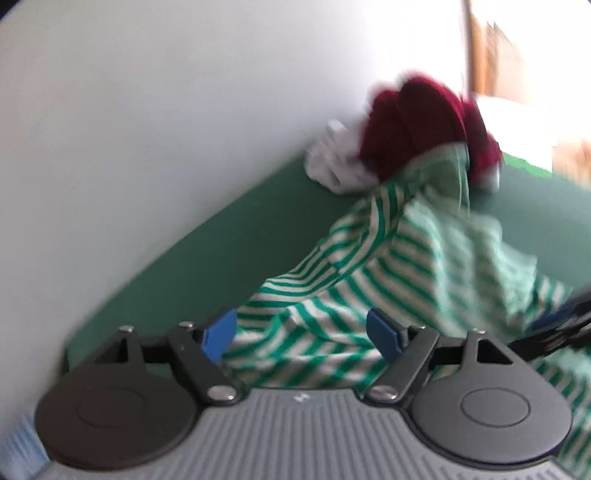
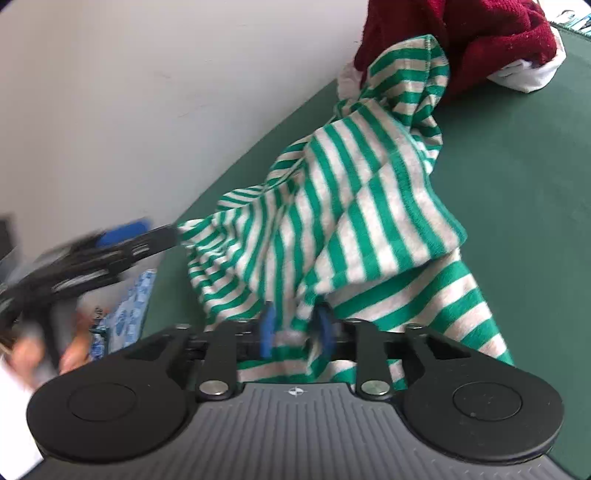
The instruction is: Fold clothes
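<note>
Green-and-white striped knit garment [image 2: 354, 206], bunched and unfolded, gripped by our right gripper [image 2: 295, 332].

Nearest us, our right gripper's blue pads are clenched on a fold of stripes; our left gripper [image 1: 301, 338] stands spread wide with cloth lying between its fingers, gripping nothing we can see. From both tools the garment runs forward and away across the dark green table cloth [image 2: 517, 166], its long axis pointing to the far end, which is tucked under a maroon knitted garment [image 2: 491, 33] heaped on white fabric [image 1: 332, 162] by the white wall [image 1: 166, 110].
</note>
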